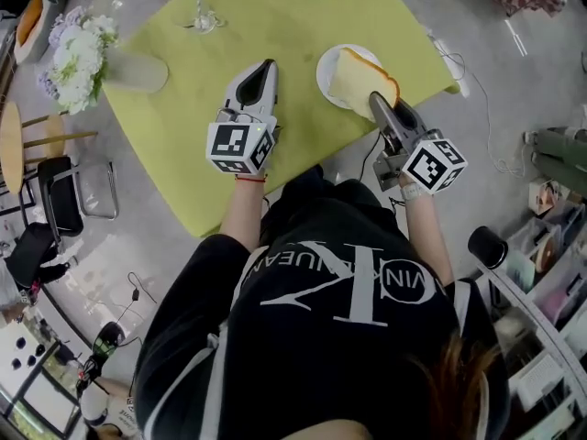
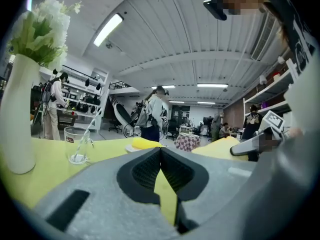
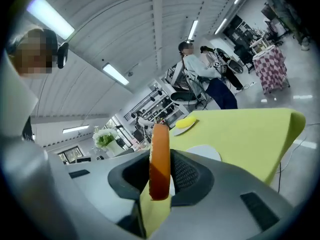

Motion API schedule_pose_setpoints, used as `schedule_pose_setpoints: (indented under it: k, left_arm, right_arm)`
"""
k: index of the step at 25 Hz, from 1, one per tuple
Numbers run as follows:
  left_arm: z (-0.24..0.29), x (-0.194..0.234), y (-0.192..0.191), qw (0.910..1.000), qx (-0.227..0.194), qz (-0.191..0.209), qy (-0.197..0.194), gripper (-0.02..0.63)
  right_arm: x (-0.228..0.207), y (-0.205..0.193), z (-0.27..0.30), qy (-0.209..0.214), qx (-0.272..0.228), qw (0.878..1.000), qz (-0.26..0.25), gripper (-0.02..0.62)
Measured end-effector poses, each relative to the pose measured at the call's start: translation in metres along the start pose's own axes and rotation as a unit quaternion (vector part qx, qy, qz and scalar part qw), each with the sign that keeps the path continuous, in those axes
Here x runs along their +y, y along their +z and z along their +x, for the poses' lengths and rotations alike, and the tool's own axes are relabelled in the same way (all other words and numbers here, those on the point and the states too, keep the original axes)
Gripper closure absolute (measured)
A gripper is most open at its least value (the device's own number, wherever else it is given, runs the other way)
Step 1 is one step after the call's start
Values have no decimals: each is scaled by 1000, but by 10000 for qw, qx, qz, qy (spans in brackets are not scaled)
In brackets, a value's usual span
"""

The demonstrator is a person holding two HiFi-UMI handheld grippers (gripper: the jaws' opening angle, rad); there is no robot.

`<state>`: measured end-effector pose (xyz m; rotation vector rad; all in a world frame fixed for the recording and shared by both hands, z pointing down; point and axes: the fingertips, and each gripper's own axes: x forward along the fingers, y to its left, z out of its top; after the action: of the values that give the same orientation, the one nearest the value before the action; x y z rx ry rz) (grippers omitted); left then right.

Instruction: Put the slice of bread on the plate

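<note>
Right gripper view shows our right hand-held gripper (image 3: 160, 170) clamped on the slice of bread (image 3: 160, 156), over the 4 o'clock part of the plate (image 1: 325, 71); we should lay it flat at the middle before parting the jaws, while our left hand-held gripper (image 1: 267, 68), closed and empty, hovers at the plate's 9 o'clock.

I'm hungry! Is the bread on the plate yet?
Almost. Done: the right tongs have grabbed the bread. Now: they hold it on edge over the white plate, not lying flat. Left: lower it and let go. The left tongs are shut, empty.
</note>
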<state>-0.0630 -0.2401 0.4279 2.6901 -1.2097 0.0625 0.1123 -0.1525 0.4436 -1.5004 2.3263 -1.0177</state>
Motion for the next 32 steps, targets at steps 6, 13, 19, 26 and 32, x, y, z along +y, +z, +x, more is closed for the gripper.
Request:
schedule_pose_setpoints:
  k: [6, 13, 19, 26, 32]
  left_arm:
    - [7, -8, -7, 9999, 123, -48, -47, 595]
    - [2, 7, 3, 9985, 36, -131, 538, 595]
    - [-2, 10, 5, 9948, 12, -199, 1002, 595]
    - [-6, 10, 10, 9912, -24, -173, 1314, 595]
    - [-7, 12, 12, 9895, -65, -184, 1435, 595]
  right_arm:
    - [-7, -9, 11, 195, 372, 9958, 812, 499]
    - [-23, -7, 31, 227, 857, 9892, 1166, 497]
    - [-32, -5, 48, 429, 1409, 9809, 1272, 495]
    - [-45, -12, 52, 299, 1904, 9780, 795, 482]
    - [-46, -20, 52, 315, 2272, 9731, 217, 414]
